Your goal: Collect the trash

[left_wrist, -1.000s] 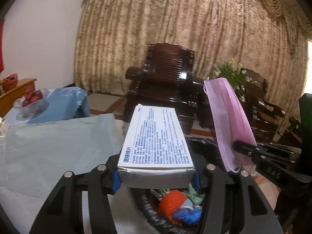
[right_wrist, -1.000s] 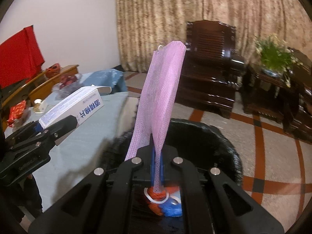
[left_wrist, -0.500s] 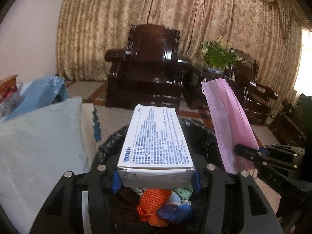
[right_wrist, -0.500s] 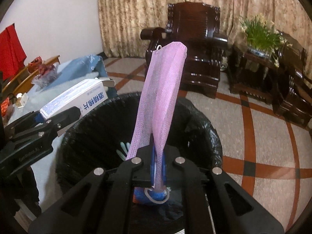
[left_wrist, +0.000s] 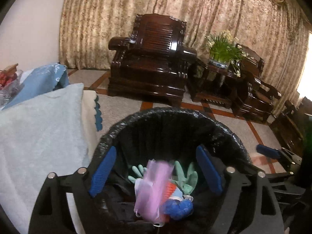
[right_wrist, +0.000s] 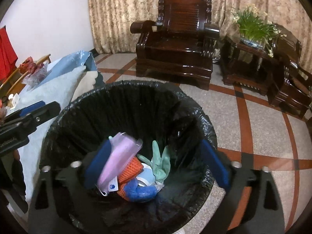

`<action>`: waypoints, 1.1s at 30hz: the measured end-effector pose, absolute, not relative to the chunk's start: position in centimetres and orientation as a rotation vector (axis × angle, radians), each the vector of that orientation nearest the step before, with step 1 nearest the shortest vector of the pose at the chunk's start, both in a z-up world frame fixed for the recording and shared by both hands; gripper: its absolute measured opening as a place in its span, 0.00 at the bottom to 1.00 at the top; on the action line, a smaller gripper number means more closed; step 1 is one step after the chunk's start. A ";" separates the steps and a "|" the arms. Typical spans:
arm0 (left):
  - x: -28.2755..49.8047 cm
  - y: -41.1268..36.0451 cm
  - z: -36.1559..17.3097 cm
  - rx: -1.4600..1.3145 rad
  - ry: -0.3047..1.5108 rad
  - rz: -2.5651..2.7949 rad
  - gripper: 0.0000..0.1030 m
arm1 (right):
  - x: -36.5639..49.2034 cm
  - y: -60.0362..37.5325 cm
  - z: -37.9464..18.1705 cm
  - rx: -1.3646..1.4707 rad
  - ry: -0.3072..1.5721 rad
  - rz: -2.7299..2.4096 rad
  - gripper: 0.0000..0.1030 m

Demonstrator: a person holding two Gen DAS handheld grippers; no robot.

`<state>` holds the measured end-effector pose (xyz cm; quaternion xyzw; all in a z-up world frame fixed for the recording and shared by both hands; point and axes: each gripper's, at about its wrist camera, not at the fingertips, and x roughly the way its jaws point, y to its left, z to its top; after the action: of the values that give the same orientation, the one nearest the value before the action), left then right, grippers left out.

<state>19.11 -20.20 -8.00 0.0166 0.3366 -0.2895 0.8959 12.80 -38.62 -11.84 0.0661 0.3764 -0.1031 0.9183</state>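
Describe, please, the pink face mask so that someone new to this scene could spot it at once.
Find the round bin lined with a black plastic bag beside the light blue cloth-covered table. On its trash pile lies the pink pleated face mask, left of the pale green rubber glove and above the orange mesh net. It alone is pink, with a white ear loop.

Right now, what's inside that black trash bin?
Inside the black trash bin lie a pink face mask, a green glove, orange netting and something blue and fuzzy. Anything beneath that pile is covered. No white box shows.
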 end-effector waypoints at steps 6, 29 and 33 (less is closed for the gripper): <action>18.0 -18.2 -6.0 0.071 0.656 -0.552 0.93 | 11.9 -37.7 -9.1 0.168 0.724 -0.172 0.94; 10.2 -7.8 0.7 0.051 0.621 -0.399 0.94 | 7.0 -29.4 0.4 0.144 0.608 0.041 0.95; 9.2 -6.5 1.5 0.040 0.612 -0.380 0.94 | 6.4 -28.0 1.0 0.133 0.604 0.064 0.95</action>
<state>9.22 -6.54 1.49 0.0198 0.2996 -0.1861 0.9355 6.44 -28.03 1.00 0.0654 0.2973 0.0313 0.9520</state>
